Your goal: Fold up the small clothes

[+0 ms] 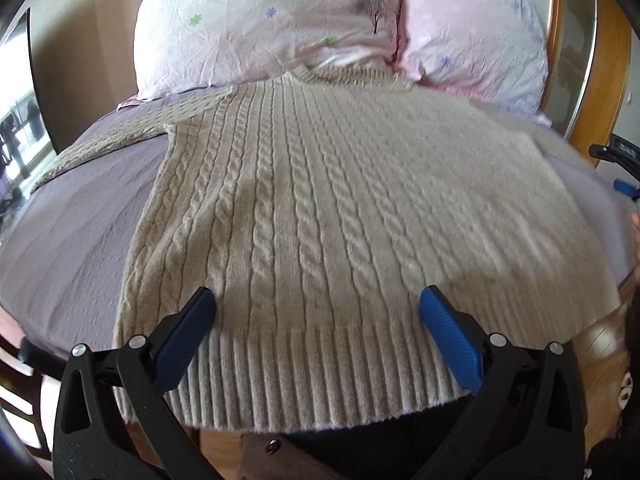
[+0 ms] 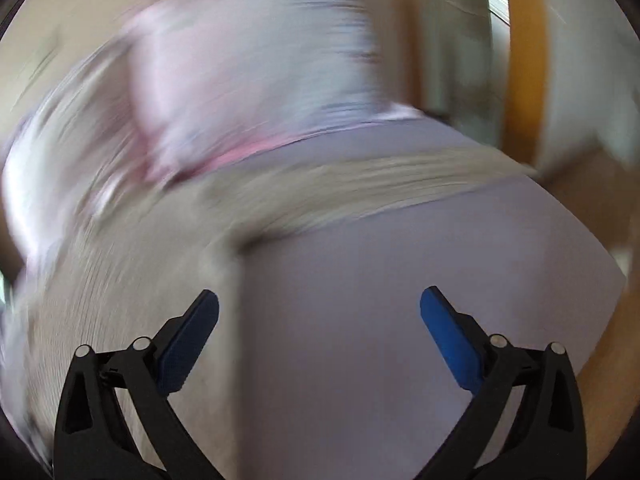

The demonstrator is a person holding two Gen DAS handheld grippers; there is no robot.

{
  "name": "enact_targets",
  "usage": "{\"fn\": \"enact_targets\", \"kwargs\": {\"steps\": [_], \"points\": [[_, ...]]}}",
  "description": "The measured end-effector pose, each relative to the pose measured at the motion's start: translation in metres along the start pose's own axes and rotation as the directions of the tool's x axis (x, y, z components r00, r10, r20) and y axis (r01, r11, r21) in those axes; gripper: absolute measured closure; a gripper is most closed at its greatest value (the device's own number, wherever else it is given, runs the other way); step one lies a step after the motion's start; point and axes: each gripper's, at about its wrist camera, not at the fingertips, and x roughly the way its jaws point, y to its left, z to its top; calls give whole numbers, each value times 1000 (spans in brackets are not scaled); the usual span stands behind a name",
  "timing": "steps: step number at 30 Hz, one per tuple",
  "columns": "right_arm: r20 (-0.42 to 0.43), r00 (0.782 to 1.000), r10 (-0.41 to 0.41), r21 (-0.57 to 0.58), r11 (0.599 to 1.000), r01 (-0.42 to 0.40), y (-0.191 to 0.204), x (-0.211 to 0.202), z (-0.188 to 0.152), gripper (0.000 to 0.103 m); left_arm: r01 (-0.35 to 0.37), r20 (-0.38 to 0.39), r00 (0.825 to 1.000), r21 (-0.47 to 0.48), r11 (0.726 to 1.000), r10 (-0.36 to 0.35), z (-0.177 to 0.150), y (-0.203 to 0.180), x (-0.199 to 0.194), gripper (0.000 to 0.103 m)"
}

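A beige cable-knit sweater (image 1: 320, 200) lies flat on the bed, ribbed hem toward me, neck toward the pillows, one sleeve stretched out to the left. My left gripper (image 1: 318, 304) is open and empty, its fingers spread just above the hem. The right wrist view is blurred by motion. There my right gripper (image 2: 319, 306) is open and empty over the bare sheet, with the sweater's right edge (image 2: 120, 300) to its left and a sleeve running across behind. The right gripper also shows at the far right edge of the left wrist view (image 1: 618, 160).
The bed has a lilac sheet (image 1: 72, 232). Two pink flowered pillows (image 1: 264, 24) lie at its head against a wooden headboard (image 1: 600, 80). The wooden bed frame (image 1: 224, 448) runs below the hem. A dark-framed mirror or window (image 1: 20, 112) stands at the left.
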Motion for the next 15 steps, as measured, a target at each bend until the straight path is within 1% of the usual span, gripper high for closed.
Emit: {"fn": "enact_targets", "kwargs": {"steps": [1,2,3,4,5,7,8,9,10,11,12,14,15], "points": [[-16,1000,-5,96,995,6,-25,11,19,24,35,22,999,-17,999,-35,2,4,-1,2],[-38,999,-18,203,979,25,-53,25,40,29,77,42,996,-36,996,-76,4,8,-2,2],[-49,998,-30,259,965,41,-71,36,49,38,122,59,991,-56,991,-119,6,12,-2,2],[-54,998,-38,308,950,53,-85,44,58,46,177,81,982,-78,981,-171,9,18,-4,2],[-66,997,-45,348,935,66,-99,53,67,48,211,104,974,-92,973,-202,11,21,-5,2],[-111,993,-51,425,900,93,-123,74,81,62,247,162,960,-102,964,-229,16,28,-11,2],[-137,989,-57,476,872,116,-136,85,84,64,250,183,956,-101,963,-229,17,30,-13,2],[-147,988,-52,515,849,121,-145,92,85,65,250,200,953,-104,963,-226,19,33,-15,2],[-149,988,-48,534,837,122,-148,96,86,68,255,218,949,-115,960,-226,22,38,-18,2],[-130,990,-60,560,819,123,-155,98,88,71,266,232,945,-132,955,-231,25,44,-19,2],[-129,989,-66,571,811,129,-156,102,92,75,270,239,943,-143,952,-232,26,48,-20,2],[-98,993,-66,596,795,112,-163,105,96,75,278,264,938,-181,943,-225,29,63,-22,2],[-84,994,-65,599,794,103,-168,106,97,75,273,277,937,-201,941,-212,31,72,-23,2]]}}
